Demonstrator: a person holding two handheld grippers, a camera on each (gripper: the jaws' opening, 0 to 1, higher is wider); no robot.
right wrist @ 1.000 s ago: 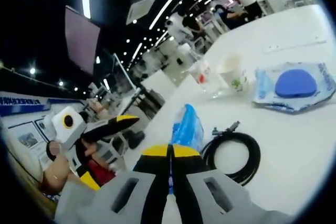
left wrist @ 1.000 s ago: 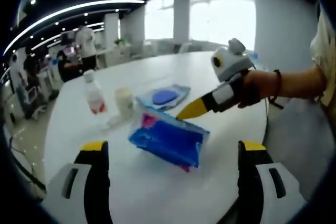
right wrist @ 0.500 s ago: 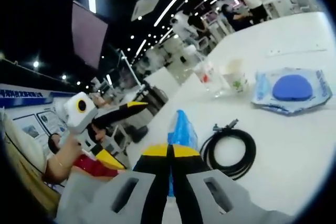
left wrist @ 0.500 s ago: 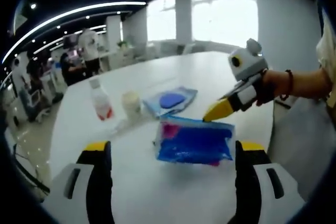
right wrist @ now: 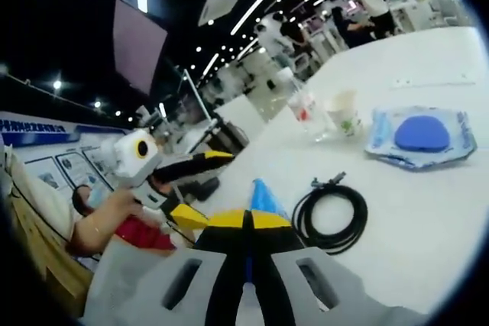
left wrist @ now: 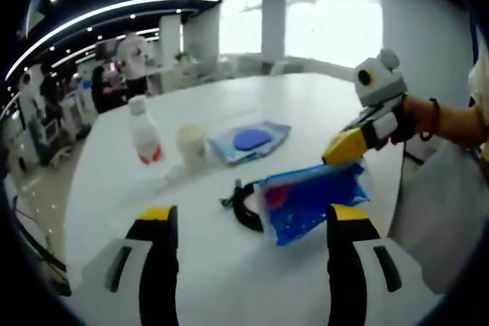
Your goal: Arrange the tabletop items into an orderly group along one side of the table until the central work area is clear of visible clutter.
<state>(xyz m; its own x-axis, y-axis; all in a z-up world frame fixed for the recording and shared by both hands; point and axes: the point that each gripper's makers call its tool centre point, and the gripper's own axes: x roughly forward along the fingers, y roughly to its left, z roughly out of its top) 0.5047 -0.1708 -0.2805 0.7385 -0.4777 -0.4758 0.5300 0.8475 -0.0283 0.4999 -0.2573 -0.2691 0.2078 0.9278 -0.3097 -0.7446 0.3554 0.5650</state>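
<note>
Right gripper [right wrist: 246,223] fingers pinch the blue packet [left wrist: 309,200] (lifted edge-on); left gripper [left wrist: 248,227] gapes, holding nothing.

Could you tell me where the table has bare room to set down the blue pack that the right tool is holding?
The near table in front of the left tool is bare. The far side behind the bottle, cup and flat blue packet looks free too. The middle is crowded: the black cable lies beside the blue pack held by the right tool.
</note>
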